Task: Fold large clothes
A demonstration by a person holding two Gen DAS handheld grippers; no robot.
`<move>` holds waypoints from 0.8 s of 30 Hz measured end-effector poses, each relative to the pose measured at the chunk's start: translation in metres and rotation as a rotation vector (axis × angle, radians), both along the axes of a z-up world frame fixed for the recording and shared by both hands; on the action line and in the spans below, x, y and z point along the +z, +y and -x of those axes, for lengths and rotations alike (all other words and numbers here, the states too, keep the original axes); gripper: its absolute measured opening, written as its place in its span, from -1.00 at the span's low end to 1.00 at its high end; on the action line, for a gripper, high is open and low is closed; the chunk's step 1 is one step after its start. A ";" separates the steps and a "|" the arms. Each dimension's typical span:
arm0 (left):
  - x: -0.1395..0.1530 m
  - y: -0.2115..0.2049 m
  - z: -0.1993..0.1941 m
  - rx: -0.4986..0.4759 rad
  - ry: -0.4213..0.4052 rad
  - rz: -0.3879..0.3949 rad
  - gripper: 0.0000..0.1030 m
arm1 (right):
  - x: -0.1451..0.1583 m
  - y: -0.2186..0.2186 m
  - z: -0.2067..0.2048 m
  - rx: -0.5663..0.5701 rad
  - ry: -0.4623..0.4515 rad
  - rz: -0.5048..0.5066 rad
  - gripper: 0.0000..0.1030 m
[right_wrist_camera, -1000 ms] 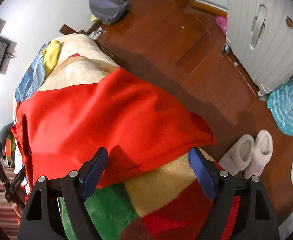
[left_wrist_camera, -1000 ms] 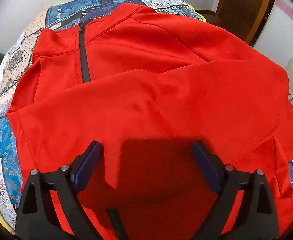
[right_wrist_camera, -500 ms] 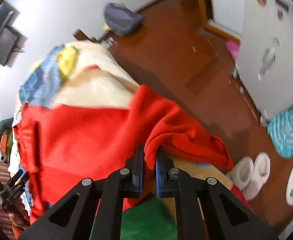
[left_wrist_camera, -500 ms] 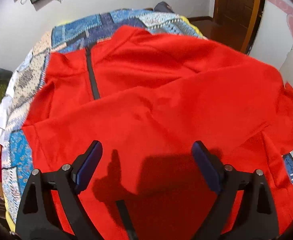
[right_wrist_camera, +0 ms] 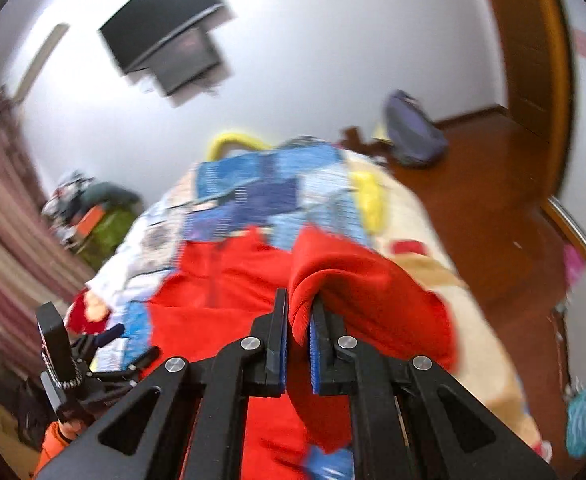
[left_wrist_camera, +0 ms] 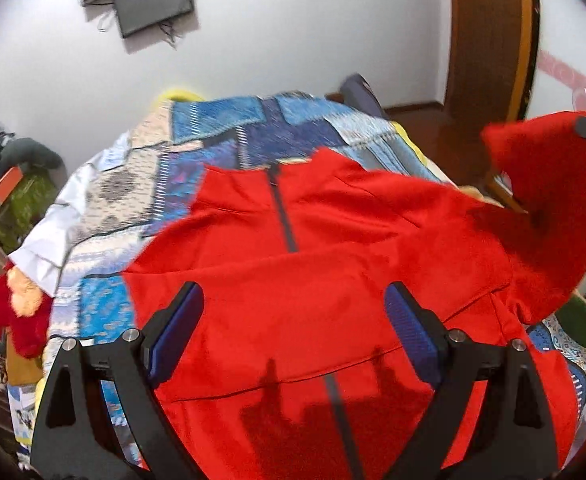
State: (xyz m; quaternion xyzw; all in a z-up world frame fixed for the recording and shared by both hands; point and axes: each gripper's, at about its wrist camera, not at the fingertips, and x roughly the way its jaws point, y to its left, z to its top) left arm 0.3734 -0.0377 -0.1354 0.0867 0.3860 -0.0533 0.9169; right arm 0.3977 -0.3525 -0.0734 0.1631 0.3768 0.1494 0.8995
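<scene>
My right gripper [right_wrist_camera: 298, 334] is clamped tight on a fold of the red jacket [left_wrist_camera: 313, 280], and that pinched edge [right_wrist_camera: 357, 280] is lifted off the bed [left_wrist_camera: 229, 136] at the jacket's right side. From the left wrist view the raised part [left_wrist_camera: 549, 184] hangs up at the jacket's far right. The rest of the jacket lies spread on the bed's blue patchwork cover, zip [left_wrist_camera: 285, 220] facing up, collar toward the wall. My left gripper [left_wrist_camera: 293, 332] is wide open above the jacket's near half, holding nothing.
</scene>
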 end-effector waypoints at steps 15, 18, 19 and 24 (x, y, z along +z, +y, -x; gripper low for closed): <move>0.011 0.112 0.049 0.167 -0.015 0.061 0.79 | -0.138 0.213 -0.013 0.314 0.321 0.195 -0.87; 0.006 0.120 0.053 0.189 -0.002 0.078 0.79 | -0.170 0.215 -0.011 0.343 0.441 0.219 -0.87; 0.005 0.121 0.053 0.193 0.002 0.079 0.79 | -0.178 0.215 -0.010 0.358 0.481 0.232 -0.87; 0.001 0.114 0.056 0.186 0.009 0.072 0.79 | -0.192 0.199 0.008 0.411 0.521 0.271 -0.87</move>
